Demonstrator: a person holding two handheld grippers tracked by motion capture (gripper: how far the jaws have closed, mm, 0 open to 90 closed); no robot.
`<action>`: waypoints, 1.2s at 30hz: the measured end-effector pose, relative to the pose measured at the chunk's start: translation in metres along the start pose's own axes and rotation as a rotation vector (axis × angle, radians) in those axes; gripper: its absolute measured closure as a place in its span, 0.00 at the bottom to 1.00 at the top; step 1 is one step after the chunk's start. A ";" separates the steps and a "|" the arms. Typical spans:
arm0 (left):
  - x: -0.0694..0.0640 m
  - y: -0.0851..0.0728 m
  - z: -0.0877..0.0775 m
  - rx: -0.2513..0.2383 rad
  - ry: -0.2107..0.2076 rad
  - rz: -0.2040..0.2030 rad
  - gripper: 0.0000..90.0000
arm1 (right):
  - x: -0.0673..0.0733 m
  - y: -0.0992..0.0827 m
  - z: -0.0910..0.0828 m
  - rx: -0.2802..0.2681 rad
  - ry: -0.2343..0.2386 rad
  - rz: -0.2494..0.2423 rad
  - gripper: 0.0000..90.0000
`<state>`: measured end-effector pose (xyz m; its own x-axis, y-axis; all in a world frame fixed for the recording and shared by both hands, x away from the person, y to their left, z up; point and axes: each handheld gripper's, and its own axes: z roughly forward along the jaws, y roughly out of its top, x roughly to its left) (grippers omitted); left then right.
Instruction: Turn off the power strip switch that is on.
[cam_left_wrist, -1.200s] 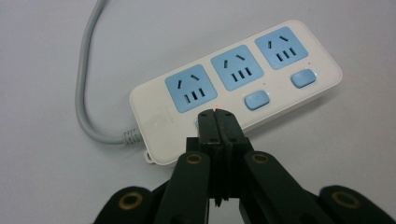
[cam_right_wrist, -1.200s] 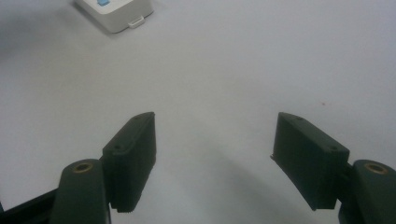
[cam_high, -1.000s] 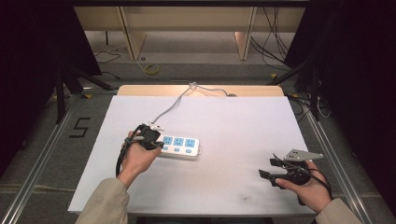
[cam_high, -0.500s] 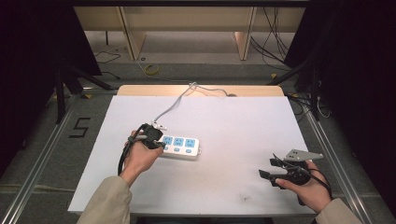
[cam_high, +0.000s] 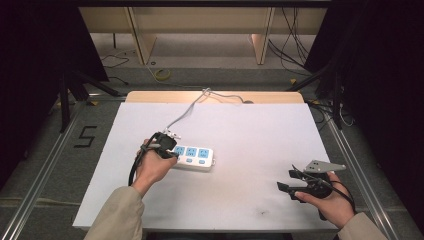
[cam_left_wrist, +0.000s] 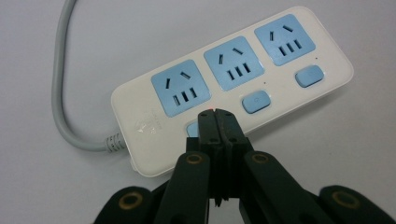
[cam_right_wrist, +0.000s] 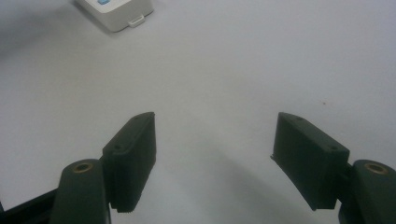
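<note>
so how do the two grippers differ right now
The left gripper has its jaws shut together, tips down on a blue switch of the power strip; the right gripper has its jaws wide apart with nothing between them. The left is at the strip, the right sits off at the table's right edge. Both have black jaws and are hand-held.

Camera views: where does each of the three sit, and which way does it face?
High view: above the person's side, facing forward and down on the table; forearms, both hands, left claw, right claw.
Left gripper view: on the left claw, shut jaws, tips on the power strip.
Right gripper view: on the right claw, open over bare table.
Shared: all see the power strip.
</note>
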<state>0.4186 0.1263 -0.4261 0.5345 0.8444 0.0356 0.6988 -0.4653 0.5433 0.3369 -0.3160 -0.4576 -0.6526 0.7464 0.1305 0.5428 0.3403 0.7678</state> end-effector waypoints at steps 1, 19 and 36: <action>0.000 0.000 0.001 0.003 0.000 0.004 1.00 | 0.000 0.000 0.000 0.000 0.000 0.000 0.34; 0.004 0.006 0.011 0.017 0.002 -0.009 1.00 | 0.000 0.000 0.000 0.000 0.000 -0.001 0.34; 0.004 0.011 0.016 0.026 0.002 -0.009 1.00 | 0.000 0.000 0.000 0.000 -0.001 -0.001 0.34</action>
<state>0.4363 0.1208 -0.4336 0.5273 0.8490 0.0322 0.7158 -0.4643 0.5216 0.3370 -0.3162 -0.4577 -0.6525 0.7466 0.1295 0.5424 0.3409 0.7678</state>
